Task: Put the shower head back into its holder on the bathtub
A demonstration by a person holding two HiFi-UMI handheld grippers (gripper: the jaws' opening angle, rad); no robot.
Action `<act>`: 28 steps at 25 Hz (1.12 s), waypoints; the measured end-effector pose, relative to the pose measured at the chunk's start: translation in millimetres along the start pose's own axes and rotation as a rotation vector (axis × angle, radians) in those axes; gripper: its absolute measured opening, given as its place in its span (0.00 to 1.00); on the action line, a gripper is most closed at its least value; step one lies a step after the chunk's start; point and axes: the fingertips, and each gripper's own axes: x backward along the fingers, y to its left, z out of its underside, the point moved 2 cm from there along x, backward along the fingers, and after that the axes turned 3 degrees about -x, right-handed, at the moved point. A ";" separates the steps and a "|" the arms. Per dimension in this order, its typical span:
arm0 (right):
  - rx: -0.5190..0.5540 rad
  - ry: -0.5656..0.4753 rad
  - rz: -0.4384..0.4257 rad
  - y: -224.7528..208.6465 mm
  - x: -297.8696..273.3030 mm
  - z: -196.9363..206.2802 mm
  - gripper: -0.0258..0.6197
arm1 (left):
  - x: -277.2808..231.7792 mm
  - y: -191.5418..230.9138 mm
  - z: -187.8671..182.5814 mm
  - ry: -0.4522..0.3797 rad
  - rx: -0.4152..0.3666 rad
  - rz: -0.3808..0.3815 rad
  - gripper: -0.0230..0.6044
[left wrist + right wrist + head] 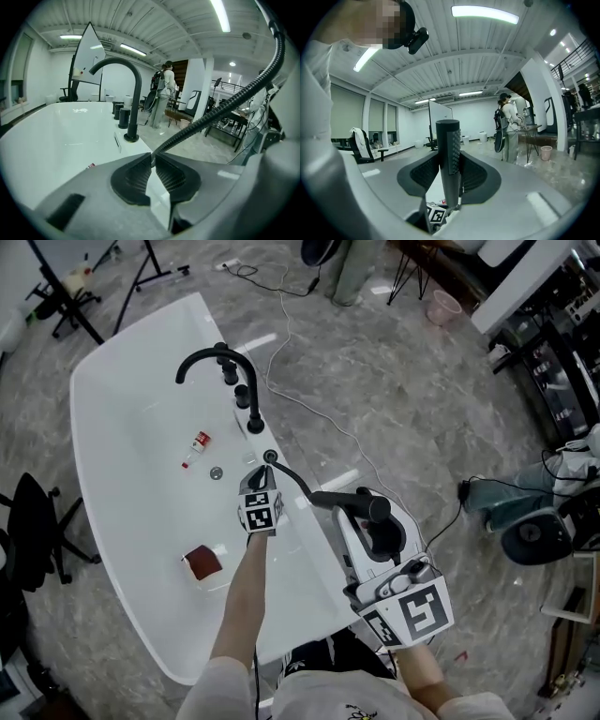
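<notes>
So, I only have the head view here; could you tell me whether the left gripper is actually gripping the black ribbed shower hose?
Observer: Yes. In the left gripper view, the left gripper pinches the black ribbed shower hose at its pad tips.
Operator: Thanks. And how is the right one holding?
Observer: The right gripper is clamped on the black cylindrical shower head, which stands upright between its pads.

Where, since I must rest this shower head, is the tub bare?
Bare: the bathtub floor left of the faucet, and the stretch between the drain and the brown block. Crowded: around the knobs, where the left gripper pinches the hose.
</notes>
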 end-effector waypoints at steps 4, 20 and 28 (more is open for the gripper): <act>0.011 0.017 0.001 -0.7 -15.1 9.5 0.26 | -2.3 3.0 -0.8 -0.014 -0.013 0.009 0.07; 0.074 0.039 0.001 -20.6 -122.7 66.0 0.26 | 104.4 14.9 -5.4 -0.212 0.076 0.009 0.02; 0.076 0.119 0.043 -33.0 -182.0 126.4 0.26 | 132.9 25.2 52.7 -0.121 0.117 -0.014 0.02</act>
